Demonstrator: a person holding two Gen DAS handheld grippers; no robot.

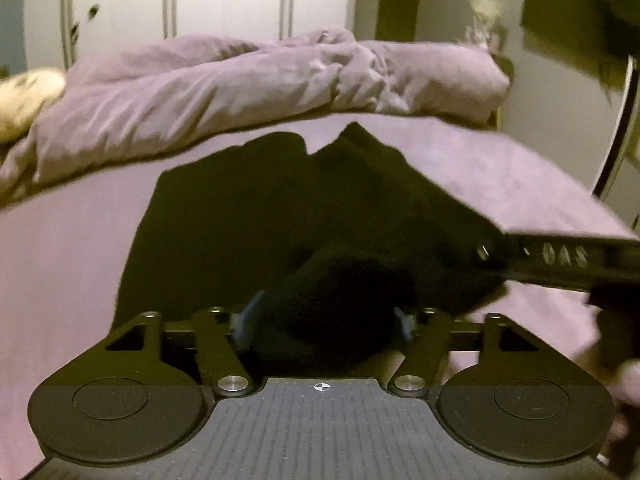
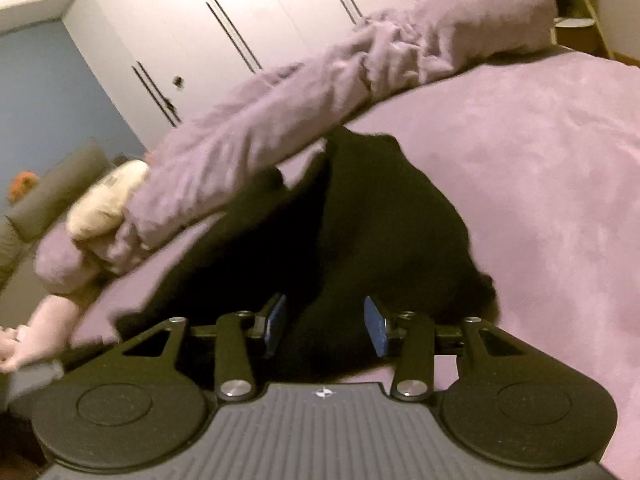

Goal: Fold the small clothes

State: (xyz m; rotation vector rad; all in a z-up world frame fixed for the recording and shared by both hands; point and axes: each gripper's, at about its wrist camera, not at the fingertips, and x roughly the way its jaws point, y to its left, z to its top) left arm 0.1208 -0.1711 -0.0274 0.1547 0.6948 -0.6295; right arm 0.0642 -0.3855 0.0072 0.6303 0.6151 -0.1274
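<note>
My left tool (image 1: 326,322) stands wide, black garment (image 1: 260,216) bunched between its blue pads, unpinched. The garment lies on the purple bed (image 1: 60,248), long axis toward the rumpled duvet (image 1: 240,76). My right tool (image 2: 325,326) gapes partway, cloth between, pads clear.

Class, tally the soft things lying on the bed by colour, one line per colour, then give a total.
Black: 1, the garment
Purple: 1, the rumpled duvet
Cream: 1, a plush-looking item; too blurred to identify
Total: 3
</note>
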